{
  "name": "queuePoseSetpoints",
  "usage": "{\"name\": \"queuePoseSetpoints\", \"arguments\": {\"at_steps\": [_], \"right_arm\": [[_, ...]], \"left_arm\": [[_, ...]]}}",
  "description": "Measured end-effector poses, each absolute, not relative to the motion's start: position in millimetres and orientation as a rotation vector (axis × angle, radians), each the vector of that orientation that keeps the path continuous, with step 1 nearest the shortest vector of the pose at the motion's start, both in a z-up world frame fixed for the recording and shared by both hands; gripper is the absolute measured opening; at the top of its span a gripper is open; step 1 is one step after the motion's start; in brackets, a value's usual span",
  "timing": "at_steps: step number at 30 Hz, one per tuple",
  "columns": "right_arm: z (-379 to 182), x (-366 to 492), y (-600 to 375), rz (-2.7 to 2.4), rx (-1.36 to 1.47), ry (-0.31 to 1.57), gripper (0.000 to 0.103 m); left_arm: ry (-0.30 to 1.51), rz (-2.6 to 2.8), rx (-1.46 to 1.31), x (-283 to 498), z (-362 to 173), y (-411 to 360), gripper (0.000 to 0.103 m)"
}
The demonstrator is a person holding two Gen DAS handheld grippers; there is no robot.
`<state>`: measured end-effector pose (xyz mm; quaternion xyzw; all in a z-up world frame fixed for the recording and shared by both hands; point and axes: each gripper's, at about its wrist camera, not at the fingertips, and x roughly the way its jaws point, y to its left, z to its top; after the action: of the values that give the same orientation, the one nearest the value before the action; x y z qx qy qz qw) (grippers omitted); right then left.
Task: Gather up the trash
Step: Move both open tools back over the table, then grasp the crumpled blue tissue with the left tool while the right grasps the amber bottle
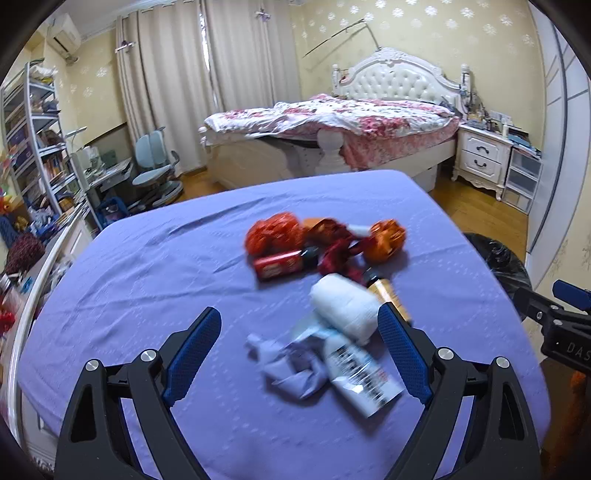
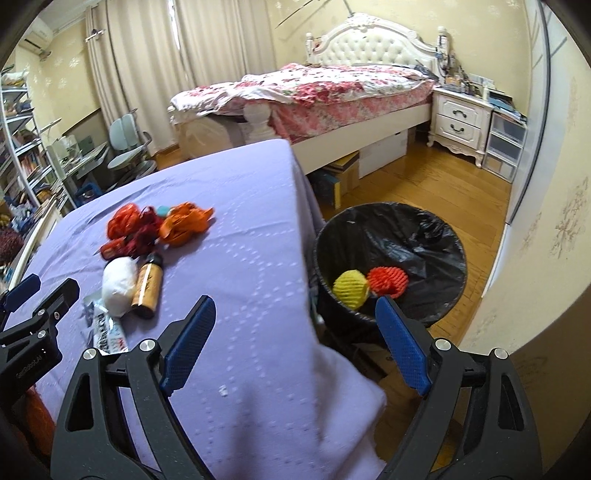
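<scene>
We hold the left gripper spread wide over the purple tablecloth, its jaws empty above a white bottle and crumpled wrapper. Beyond the bottle lie a white wad, a brown bottle and red-orange wrappers. Our right gripper gapes empty at the cloth's edge, beside the black-lined bin holding yellow and red foam nets.

Bedroom: pale yellow patterned wallpaper, drawn cream curtains, wooden floor. White tufted bed, white nightstand, cluttered shelving, wall-mounted air conditioner
</scene>
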<state>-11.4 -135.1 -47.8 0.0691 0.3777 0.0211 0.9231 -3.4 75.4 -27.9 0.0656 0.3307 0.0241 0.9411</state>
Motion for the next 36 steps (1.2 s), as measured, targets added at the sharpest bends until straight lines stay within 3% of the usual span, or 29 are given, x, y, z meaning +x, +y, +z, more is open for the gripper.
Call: {"name": "queuePoseSetpoints", "arguments": {"at_steps": [18, 36], "right_arm": [[-60.8, -24.1, -100.0, 0.111, 0.094, 0.81, 0.086], [-62.5, -18.0, -89.9, 0.131, 0.079, 0.823, 0.086]], "left_arm": [[0.773, 0.095, 0.096, -9.7, -68.1, 107.8, 0.086], [0.808, 0.138, 0.047, -10.1, -66.7, 133.4, 0.086]]}}
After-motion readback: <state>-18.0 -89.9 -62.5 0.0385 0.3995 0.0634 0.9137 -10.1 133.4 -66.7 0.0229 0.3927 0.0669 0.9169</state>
